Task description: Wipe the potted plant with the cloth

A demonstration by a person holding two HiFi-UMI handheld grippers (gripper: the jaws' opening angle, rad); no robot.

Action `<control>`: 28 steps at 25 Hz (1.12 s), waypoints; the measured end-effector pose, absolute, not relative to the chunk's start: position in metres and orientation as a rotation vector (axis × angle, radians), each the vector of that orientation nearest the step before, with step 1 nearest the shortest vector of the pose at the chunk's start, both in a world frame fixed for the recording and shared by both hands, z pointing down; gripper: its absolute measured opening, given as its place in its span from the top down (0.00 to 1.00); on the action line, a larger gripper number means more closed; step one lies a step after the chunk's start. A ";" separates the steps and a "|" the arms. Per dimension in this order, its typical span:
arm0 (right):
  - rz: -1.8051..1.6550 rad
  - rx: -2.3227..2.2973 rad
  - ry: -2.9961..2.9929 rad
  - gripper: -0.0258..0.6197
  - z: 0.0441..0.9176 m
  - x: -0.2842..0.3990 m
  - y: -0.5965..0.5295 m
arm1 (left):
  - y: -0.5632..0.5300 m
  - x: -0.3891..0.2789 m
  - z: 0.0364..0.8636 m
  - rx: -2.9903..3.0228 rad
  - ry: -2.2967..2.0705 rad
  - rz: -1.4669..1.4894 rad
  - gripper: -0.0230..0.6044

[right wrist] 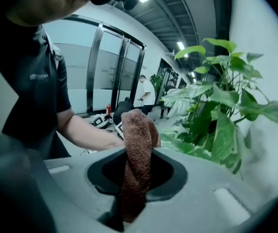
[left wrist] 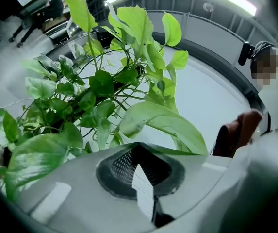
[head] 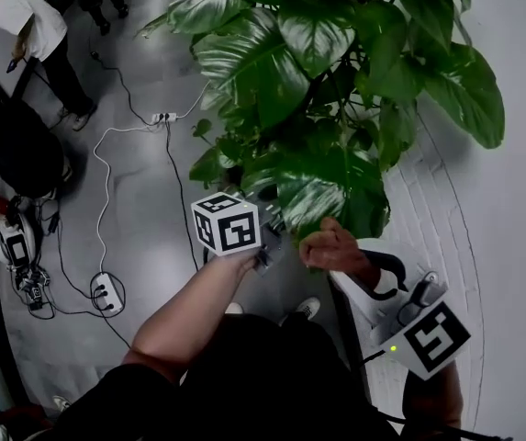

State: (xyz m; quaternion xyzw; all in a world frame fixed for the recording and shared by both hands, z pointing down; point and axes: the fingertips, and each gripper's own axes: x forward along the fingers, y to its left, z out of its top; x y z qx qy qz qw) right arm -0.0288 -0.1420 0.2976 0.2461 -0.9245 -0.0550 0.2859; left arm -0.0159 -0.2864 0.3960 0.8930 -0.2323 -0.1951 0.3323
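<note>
The potted plant (head: 327, 90) spreads large green leaves across the upper middle of the head view. Its pot is hidden under them. My right gripper (head: 359, 266) at the lower right is shut on a brown cloth (head: 331, 246), which bunches up out of its jaws (right wrist: 138, 149) just below the lowest leaves. My left gripper (head: 267, 252) is close to the cloth's left, jaws shut with nothing seen between them (left wrist: 146, 188). A long pale-green leaf (left wrist: 163, 123) hangs just beyond them. The cloth (left wrist: 238, 132) also shows at the right of the left gripper view.
Grey floor lies to the left with white cables and two power strips (head: 106, 292) (head: 163, 117). A person in a white shirt (head: 28, 26) stands at the far top left beside dark equipment (head: 19, 145). A white curved wall (head: 520, 209) runs along the right.
</note>
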 end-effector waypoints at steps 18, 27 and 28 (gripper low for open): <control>-0.375 0.864 -2.036 0.86 0.270 -0.016 -0.281 | -0.329 -0.017 0.393 2.395 -0.638 -0.485 0.94; -0.302 0.845 -1.966 0.86 0.336 -0.016 -0.289 | -0.327 -0.017 0.371 2.419 -0.646 -0.532 0.94; -0.305 0.837 -1.964 0.86 0.340 -0.019 -0.287 | -0.326 -0.017 0.371 2.422 -0.649 -0.531 0.94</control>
